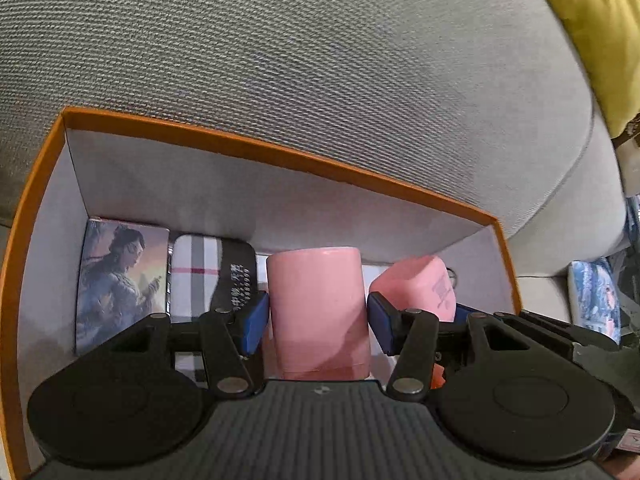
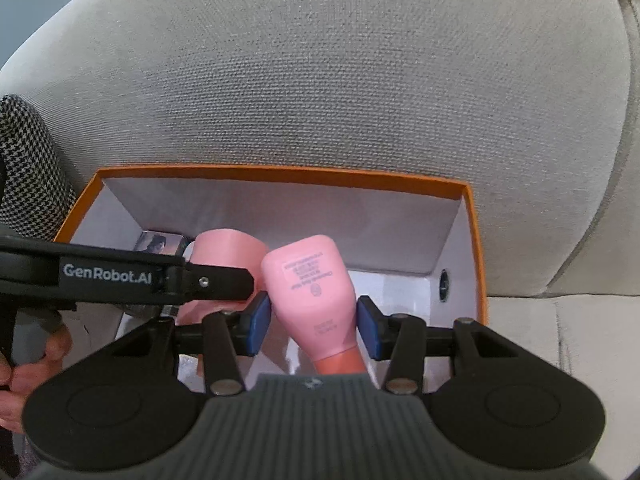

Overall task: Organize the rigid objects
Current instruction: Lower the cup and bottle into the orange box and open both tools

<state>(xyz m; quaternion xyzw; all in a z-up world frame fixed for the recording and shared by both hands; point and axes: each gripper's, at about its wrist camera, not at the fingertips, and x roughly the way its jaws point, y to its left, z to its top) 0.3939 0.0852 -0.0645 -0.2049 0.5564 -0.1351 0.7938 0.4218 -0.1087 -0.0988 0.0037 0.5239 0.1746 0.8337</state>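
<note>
An orange box [image 1: 280, 152] with a white inside sits on a grey sofa. My left gripper [image 1: 318, 320] is shut on a plain pink cylinder [image 1: 316, 304], holding it low inside the box. Just right of it is a pink squeeze bottle [image 1: 412, 284]. In the right wrist view my right gripper [image 2: 314, 320] is shut on that printed pink bottle [image 2: 308, 280], its darker cap end toward the camera. The pink cylinder [image 2: 228, 250] shows to its left behind the left tool's labelled body [image 2: 108, 276].
On the box floor lie a picture-printed pack [image 1: 120, 280] in the left corner and a plaid item with a black part [image 1: 208, 272]. The sofa backrest [image 1: 320, 80] rises behind. A yellow cloth [image 1: 592, 32], a houndstooth fabric [image 2: 28, 168] and a person's hand [image 2: 24, 364] are in view.
</note>
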